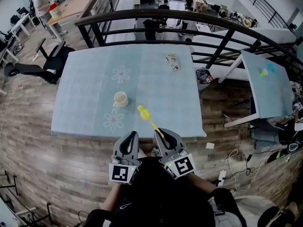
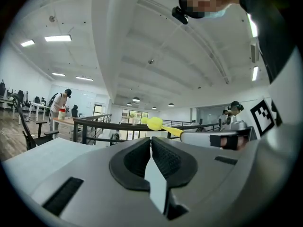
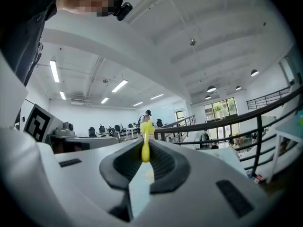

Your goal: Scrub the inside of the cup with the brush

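Observation:
A cream cup (image 1: 120, 99) with a handle stands upright on the pale blue table (image 1: 85, 79), near its front edge. My right gripper (image 1: 159, 133) is shut on the handle of a yellow brush (image 1: 148, 118); the brush head (image 1: 141, 109) points out over the table, right of the cup. In the right gripper view the yellow brush (image 3: 145, 145) sticks up from between the closed pads. My left gripper (image 1: 131, 135) hangs at the table's front edge, below the cup, shut and empty. In the left gripper view the brush (image 2: 161, 125) shows beyond my left gripper (image 2: 150, 144).
A small printed packet (image 1: 173, 62) lies at the table's far right. A dark curved railing (image 1: 189, 20) runs behind the table. A second table (image 1: 267, 86) stands to the right, a black chair (image 1: 47, 63) to the left. Cables lie on the wooden floor at lower right.

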`<state>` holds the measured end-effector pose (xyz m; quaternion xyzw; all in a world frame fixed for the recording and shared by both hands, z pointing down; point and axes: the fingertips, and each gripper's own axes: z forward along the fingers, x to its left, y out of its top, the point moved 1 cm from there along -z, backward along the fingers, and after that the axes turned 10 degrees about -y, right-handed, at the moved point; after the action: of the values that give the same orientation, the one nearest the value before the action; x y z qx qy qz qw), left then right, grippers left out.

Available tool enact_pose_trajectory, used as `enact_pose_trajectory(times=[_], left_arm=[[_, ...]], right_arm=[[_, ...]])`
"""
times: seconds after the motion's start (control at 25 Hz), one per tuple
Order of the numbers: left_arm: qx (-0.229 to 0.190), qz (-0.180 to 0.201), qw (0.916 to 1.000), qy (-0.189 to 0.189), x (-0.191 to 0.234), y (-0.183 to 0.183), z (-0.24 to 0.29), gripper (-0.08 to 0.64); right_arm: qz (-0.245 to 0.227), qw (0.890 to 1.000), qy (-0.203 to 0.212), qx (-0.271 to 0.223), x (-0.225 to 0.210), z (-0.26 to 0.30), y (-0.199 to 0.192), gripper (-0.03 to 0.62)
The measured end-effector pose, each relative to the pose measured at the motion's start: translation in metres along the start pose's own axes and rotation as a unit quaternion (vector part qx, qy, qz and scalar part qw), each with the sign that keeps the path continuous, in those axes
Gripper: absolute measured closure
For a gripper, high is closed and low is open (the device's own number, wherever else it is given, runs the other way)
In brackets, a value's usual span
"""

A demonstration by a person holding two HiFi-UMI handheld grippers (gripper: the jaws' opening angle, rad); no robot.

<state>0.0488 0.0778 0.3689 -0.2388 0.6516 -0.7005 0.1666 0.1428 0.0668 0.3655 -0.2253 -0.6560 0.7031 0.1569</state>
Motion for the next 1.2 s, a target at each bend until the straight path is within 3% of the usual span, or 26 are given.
enact_pose_trajectory(times=[0.6,1.2], left_arm=[[0.008,0.005,0.9999,-0.008,-0.011,-0.004,0.007,0.537],[0.021,0.002,0.9994,0.028,-0.001,-0.013,-0.004,0.537]], right_arm=[[0.004,1.000,-0.001,0.018,-0.001,-0.009,-0.013,0.554],[0.018,0.999,0.003,0.036,0.000,-0.003,-0.025,0.554]])
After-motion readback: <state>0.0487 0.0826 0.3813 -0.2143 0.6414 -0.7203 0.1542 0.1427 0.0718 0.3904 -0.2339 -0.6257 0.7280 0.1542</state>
